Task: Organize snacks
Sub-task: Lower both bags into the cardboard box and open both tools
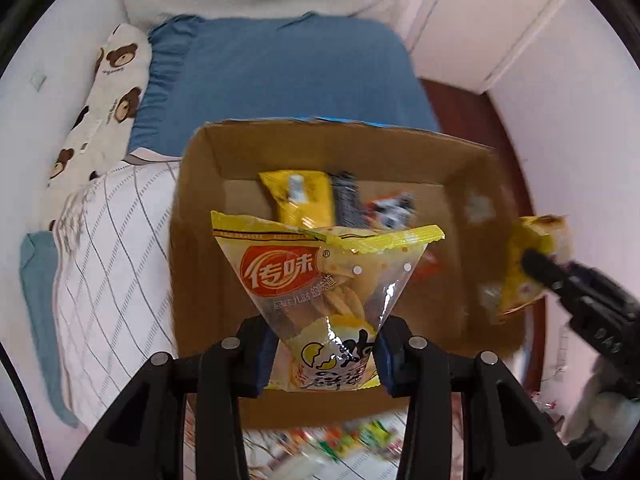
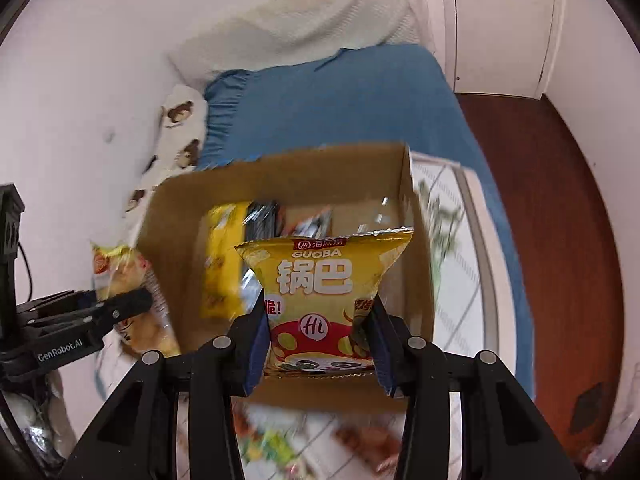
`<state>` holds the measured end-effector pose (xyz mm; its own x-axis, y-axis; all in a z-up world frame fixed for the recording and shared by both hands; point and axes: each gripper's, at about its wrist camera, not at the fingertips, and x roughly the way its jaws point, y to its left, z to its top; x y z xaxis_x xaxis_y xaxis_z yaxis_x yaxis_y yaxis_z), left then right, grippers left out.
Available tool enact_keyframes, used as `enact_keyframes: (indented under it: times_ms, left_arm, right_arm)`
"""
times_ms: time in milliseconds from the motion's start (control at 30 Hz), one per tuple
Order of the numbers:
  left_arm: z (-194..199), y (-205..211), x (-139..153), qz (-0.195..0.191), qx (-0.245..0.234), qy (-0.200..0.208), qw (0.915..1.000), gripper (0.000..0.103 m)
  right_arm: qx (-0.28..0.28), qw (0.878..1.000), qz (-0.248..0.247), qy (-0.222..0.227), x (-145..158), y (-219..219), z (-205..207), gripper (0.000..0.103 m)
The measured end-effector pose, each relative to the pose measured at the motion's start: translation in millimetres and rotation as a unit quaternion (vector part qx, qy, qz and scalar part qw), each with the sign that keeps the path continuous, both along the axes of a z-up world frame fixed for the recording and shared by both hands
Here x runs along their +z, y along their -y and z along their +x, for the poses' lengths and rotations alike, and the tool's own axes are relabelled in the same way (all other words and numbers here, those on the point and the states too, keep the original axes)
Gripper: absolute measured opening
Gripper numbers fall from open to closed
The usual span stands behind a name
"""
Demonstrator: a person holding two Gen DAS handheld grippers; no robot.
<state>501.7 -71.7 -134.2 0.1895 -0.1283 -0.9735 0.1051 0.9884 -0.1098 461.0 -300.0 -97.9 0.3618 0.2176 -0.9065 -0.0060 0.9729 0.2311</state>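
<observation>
An open cardboard box (image 1: 200, 208) sits on the bed; it also shows in the right wrist view (image 2: 168, 216). Inside lie a yellow packet (image 1: 298, 196), a black packet (image 1: 346, 200) and a few other snacks. My left gripper (image 1: 322, 356) is shut on a clear and yellow cracker bag (image 1: 316, 276), held above the box's near side. My right gripper (image 2: 320, 352) is shut on a yellow Guoba bag (image 2: 320, 280), above the box's near right part. Each gripper shows in the other's view, holding its bag (image 1: 532, 256) (image 2: 128, 292).
The bed has a blue sheet (image 1: 280, 72), a bear-print pillow (image 1: 108, 92) and a white lined quilt (image 1: 112, 264). Loose snack packets (image 1: 352, 436) lie blurred on the quilt before the box. Red-brown floor (image 2: 560, 240) and a white door (image 2: 500, 24) are to the right.
</observation>
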Motion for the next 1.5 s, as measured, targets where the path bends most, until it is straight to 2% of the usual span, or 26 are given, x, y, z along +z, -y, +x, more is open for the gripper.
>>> enact_keyframes:
  times_ms: [200,400,467,533,567,600,633,700,733,900,1067,1267,1400,1500]
  left_arm:
    - [56.3,-11.7,-45.5,0.055,0.004,-0.04,0.9977,0.038]
    - [87.4,-24.9,-74.3,0.053,0.026,-0.067,0.996,0.039]
    - [91.3,-27.9,-77.9,0.051,0.032,-0.066,0.996,0.048]
    - [93.9,-32.0,-82.3,0.044,0.039,-0.07,0.9958,0.062]
    - [94.4,-32.1,-82.5,0.038,0.039,-0.071,0.996,0.065]
    - [94.4,-32.5,-82.2,0.033,0.039,-0.069,0.9963,0.073]
    - [94.3,-32.9,-81.0,0.032,0.04,-0.066,0.9965,0.085]
    - [92.7,-32.2,-78.3,0.024,0.04,-0.057,0.9973,0.09]
    - [91.4,-31.6,-76.6,0.024,0.041,-0.051,0.9976,0.093]
    - [80.2,-25.4,-64.5,0.021,0.037,-0.031,0.9986,0.094]
    - [58.7,-19.4,-48.2,0.032,0.034,0.015,0.9988,0.094]
    - [17.6,-17.1,-28.5,0.01,0.033,0.058,0.9977,0.094]
    - [-18.9,-12.6,-12.7,0.026,0.032,0.102,0.9939,0.094]
    - [-41.7,-11.6,-4.4,0.025,0.032,0.12,0.9919,0.094]
  right_arm:
    - [0.008,0.998,-0.047,-0.042,-32.8,-4.9,74.5,0.046]
    - [0.007,0.996,-0.062,-0.065,-65.3,-8.1,101.9,0.047]
    - [0.006,0.995,-0.06,-0.076,-75.4,-8.6,108.4,0.051]
    - [0.007,0.994,-0.057,-0.088,-82.5,-8.6,112.6,0.086]
    - [0.006,0.994,-0.053,-0.09,-85.1,-8.5,113.2,0.091]
    - [0.008,0.994,-0.055,-0.092,-87.6,-9.6,113.5,0.092]
    - [0.011,0.994,-0.058,-0.093,-88.9,-11.0,113.6,0.092]
    - [0.013,0.993,-0.064,-0.095,-89.9,-12.7,113.1,0.092]
    - [0.013,0.993,-0.065,-0.096,-91.2,-14.8,113.0,0.097]
    - [0.008,0.993,-0.066,-0.098,-89.9,-16.6,102.1,0.1]
    - [0.003,0.994,-0.066,-0.086,-81.5,-16.6,78.8,0.1]
    - [-0.002,0.996,-0.073,-0.046,-61.3,-16.1,40.1,0.1]
    - [-0.003,0.997,-0.077,-0.012,-42.7,-16.8,10.8,0.1]
    - [0.003,0.996,-0.083,0.015,-27.7,-21.0,-13.7,0.1]
